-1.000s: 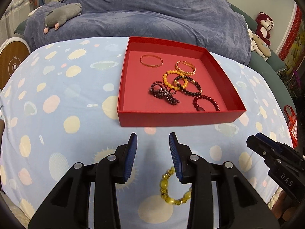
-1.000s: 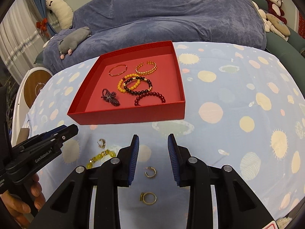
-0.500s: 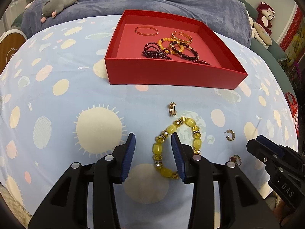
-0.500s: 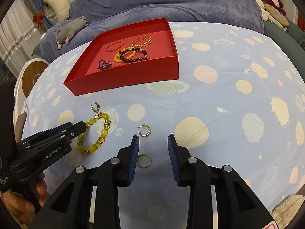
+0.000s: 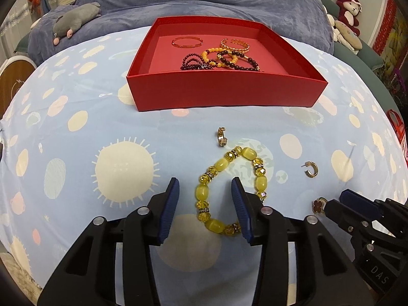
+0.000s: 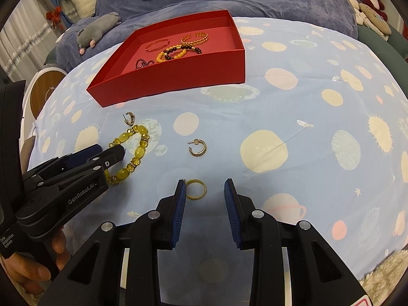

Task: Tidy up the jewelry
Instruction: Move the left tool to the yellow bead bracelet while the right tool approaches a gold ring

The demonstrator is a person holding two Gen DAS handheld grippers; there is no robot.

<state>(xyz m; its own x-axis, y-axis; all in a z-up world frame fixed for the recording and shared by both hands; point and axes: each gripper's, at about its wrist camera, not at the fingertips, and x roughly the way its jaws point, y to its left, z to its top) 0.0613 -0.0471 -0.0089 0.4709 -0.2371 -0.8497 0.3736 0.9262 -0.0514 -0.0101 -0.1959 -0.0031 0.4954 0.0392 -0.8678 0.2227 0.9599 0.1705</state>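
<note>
A red box (image 5: 229, 97) (image 6: 178, 81) holding several bracelets sits at the back of the blue spotted cloth. A yellow bead bracelet (image 5: 219, 165) (image 6: 132, 153) lies in front of it. My left gripper (image 5: 205, 188) is open, its jaws astride the bracelet's left strand. My right gripper (image 6: 204, 191) is open around a gold ring (image 6: 195, 189), which lies by the left finger. Two hoop earrings (image 5: 221, 137) (image 5: 311, 169) and a ring with a red clover (image 5: 318, 205) lie loose on the cloth.
A blue blanket heap (image 5: 204, 0) with a grey plush mouse (image 5: 76, 20) lies behind the box. Plush toys (image 5: 349, 10) sit at the far right. A round wooden stool (image 6: 43, 89) stands at the left edge.
Both grippers have pulled back from the box and come down toward the cloth. The left now straddles the yellow bracelet, and the right frames the gold ring.
</note>
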